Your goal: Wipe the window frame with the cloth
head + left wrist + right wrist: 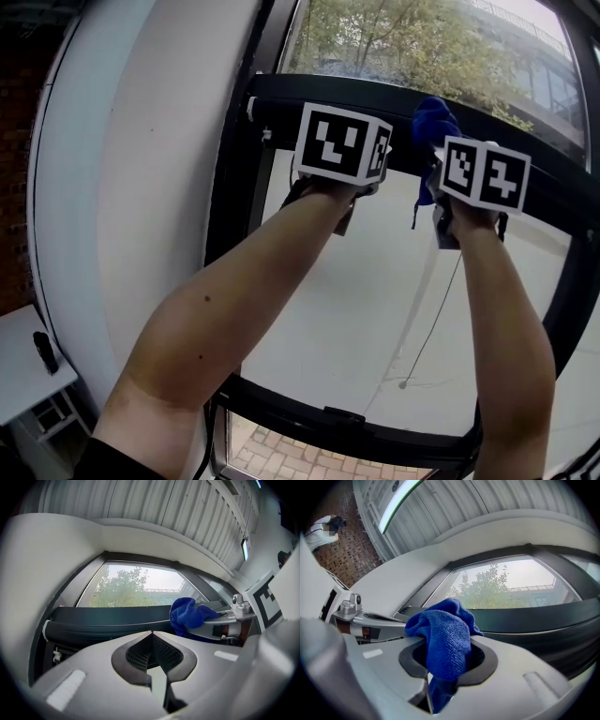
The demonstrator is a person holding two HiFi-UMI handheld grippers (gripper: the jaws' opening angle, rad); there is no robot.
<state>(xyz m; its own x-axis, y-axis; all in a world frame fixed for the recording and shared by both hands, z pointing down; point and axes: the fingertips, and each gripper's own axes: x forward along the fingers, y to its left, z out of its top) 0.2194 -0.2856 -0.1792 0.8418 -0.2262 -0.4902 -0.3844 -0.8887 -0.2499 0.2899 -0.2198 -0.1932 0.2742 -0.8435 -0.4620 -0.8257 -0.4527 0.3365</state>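
The black crossbar of the window frame [281,98] runs across the top of the pane. My right gripper [445,653] is shut on a blue cloth [443,634], held up against the crossbar. The cloth [433,122] bunches above that gripper's marker cube [485,173]. My left gripper [151,637] is shut with nothing in it and sits just left of the right one, close below the crossbar [108,620]. Its marker cube [342,142] hides its jaws in the head view. In the left gripper view the cloth [187,613] shows at the right.
A white wall column [141,187] borders the window on the left. A thin cord [417,319] hangs down across the pane. The lower frame bar [319,417] carries a small handle. A white table [23,361] with a dark object [43,352] is at lower left.
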